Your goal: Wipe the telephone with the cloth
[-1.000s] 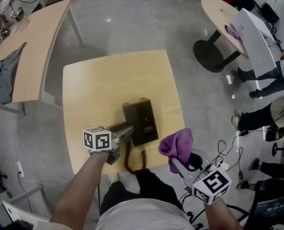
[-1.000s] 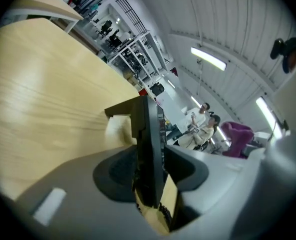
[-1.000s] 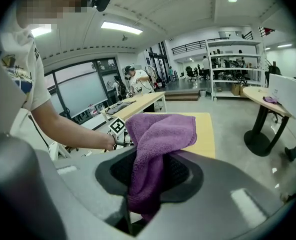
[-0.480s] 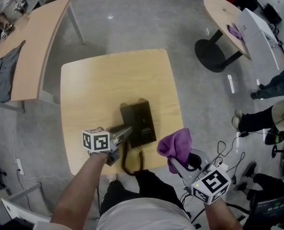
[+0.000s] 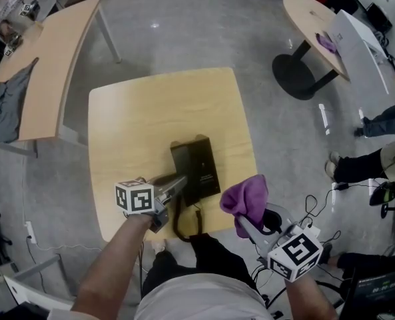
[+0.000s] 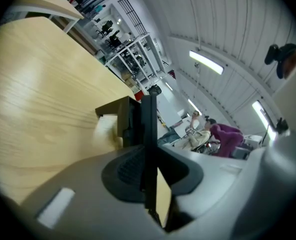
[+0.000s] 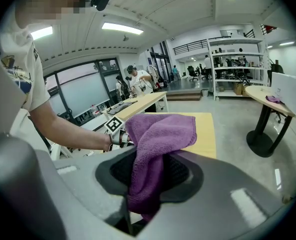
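A black telephone [image 5: 196,169] lies on the light wooden table [image 5: 157,105], and its dark cord [image 5: 178,222] hangs over the near edge. My left gripper [image 5: 182,181] is at the telephone's left near edge. Its jaws have just been closing, and in the left gripper view they [image 6: 148,159] pinch a thin black edge of the telephone [image 6: 122,121]. My right gripper [image 5: 240,224] hovers off the table's near right corner, shut on a purple cloth [image 5: 245,202]. The cloth [image 7: 157,139] bunches up over the right gripper [image 7: 152,179].
A longer table [image 5: 44,65] at the left bears a grey cloth [image 5: 7,105]. At the upper right stands a round table [image 5: 304,12] with a white chair [image 5: 357,52]. People's legs [image 5: 364,165] and cables [image 5: 317,212] are on the floor to the right.
Both grippers, the cloth and the telephone stay where they were. Only the head view has shifted slightly.
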Tool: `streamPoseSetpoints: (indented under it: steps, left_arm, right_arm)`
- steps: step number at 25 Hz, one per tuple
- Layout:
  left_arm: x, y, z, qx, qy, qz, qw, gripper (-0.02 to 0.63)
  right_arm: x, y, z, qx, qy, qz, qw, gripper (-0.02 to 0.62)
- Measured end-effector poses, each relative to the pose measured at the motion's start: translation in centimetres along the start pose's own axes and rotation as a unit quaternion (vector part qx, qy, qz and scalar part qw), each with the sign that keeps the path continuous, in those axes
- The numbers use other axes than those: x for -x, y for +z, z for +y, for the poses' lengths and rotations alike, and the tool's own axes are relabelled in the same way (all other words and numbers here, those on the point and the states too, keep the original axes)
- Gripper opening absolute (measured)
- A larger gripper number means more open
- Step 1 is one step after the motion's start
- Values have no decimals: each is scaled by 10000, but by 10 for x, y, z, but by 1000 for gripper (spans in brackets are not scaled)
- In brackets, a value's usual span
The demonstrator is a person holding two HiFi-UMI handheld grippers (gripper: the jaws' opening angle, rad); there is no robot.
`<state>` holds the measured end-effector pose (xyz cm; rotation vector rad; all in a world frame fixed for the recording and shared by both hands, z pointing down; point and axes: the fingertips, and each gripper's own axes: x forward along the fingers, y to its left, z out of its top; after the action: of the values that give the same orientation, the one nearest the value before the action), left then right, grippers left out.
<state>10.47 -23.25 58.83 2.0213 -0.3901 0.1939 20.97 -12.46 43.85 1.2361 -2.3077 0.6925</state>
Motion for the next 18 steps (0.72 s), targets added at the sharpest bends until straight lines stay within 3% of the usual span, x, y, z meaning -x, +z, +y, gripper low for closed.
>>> streamPoseSetpoints:
  steps: [9, 18]
  left_arm:
    - [34, 20, -62, -92, -587, -373, 9975, 86]
    - [91, 28, -137, -441, -1115, -452, 9918, 86]
  right_arm:
    - [2, 21, 15, 220, -86, -298, 9993, 114]
    - [-2, 81, 57, 590, -53, -844, 9947, 114]
